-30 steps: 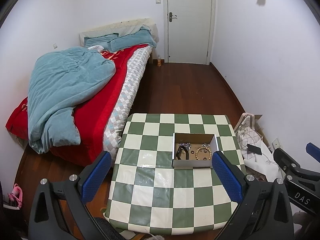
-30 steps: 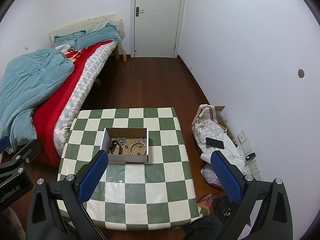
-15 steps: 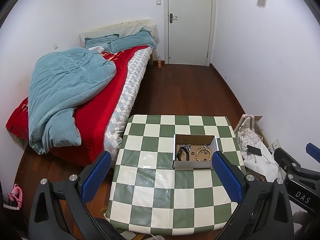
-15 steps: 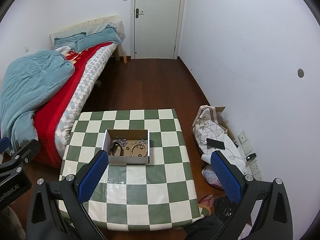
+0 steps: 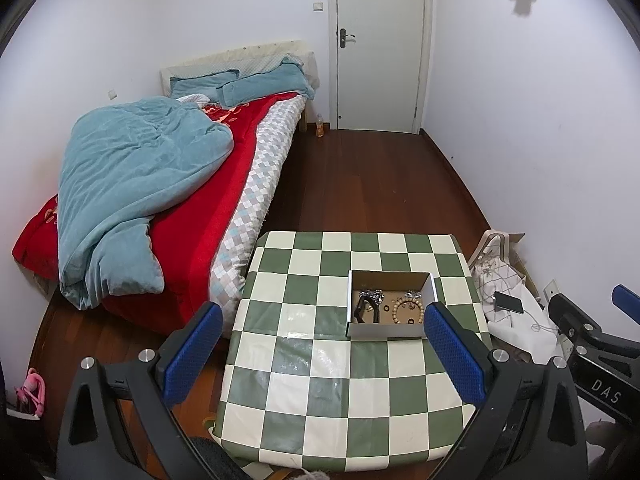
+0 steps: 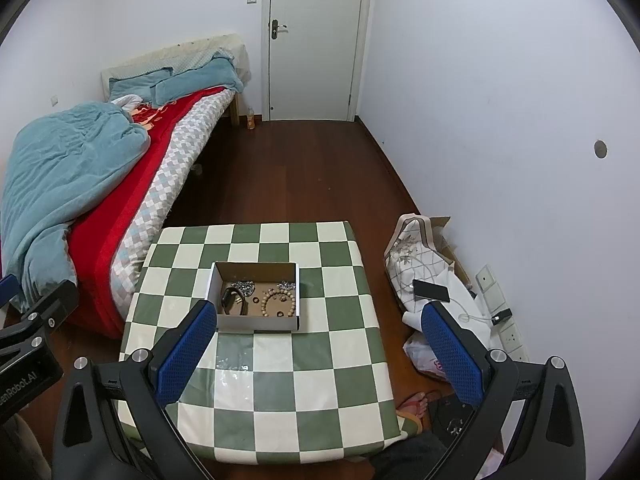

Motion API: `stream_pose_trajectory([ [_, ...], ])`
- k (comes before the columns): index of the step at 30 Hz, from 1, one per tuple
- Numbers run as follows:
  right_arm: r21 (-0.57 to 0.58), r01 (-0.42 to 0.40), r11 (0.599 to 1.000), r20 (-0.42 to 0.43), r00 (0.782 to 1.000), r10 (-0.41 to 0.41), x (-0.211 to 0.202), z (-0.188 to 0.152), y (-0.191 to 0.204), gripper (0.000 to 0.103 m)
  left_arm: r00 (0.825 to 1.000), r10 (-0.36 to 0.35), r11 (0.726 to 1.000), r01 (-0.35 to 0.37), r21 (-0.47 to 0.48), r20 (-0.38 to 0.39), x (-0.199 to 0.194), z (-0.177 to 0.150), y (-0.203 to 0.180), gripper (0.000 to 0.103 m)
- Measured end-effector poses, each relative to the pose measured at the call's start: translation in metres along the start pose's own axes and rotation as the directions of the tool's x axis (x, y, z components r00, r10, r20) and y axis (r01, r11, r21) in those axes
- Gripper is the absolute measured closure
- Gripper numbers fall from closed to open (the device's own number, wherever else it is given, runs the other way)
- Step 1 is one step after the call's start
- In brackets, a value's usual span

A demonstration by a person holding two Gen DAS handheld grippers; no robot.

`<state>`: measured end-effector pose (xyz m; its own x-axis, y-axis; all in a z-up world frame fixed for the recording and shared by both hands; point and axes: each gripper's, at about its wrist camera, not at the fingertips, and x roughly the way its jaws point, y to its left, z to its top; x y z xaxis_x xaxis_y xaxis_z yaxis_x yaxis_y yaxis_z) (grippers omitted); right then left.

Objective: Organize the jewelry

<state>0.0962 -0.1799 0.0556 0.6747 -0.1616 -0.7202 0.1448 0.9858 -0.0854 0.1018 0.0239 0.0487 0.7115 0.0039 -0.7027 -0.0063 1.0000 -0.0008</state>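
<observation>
This is a bedroom in a home. A low bed (image 5: 224,184) runs along the left wall, with a red cover, a checked mattress edge and a rumpled teal duvet (image 5: 132,188) heaped on it; teal pillows (image 5: 240,88) lie at its far end against a pale headboard. A white door (image 5: 380,44) with a lever handle stands shut in the far wall, a light switch (image 5: 318,6) just left of it. The floor (image 5: 372,184) is dark wood. Near the camera a small table (image 5: 332,380) wears a green-and-white checked cloth. By the right wall a phone (image 6: 431,290) lies on a patterned bag, its cable leading toward wall sockets (image 6: 508,332).
</observation>
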Motion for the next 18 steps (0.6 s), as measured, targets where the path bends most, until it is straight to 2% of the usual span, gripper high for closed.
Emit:
stream_pose_trajectory([
  [18, 0.0, -0.006, 1.0, -0.001, 1.0, 0.006, 0.0006, -0.002, 0.0017, 0.0, 1.0, 0.002, 1.0, -0.002, -0.014, -0.004, 0.0003, -0.0017, 0.0061, 0.001],
])
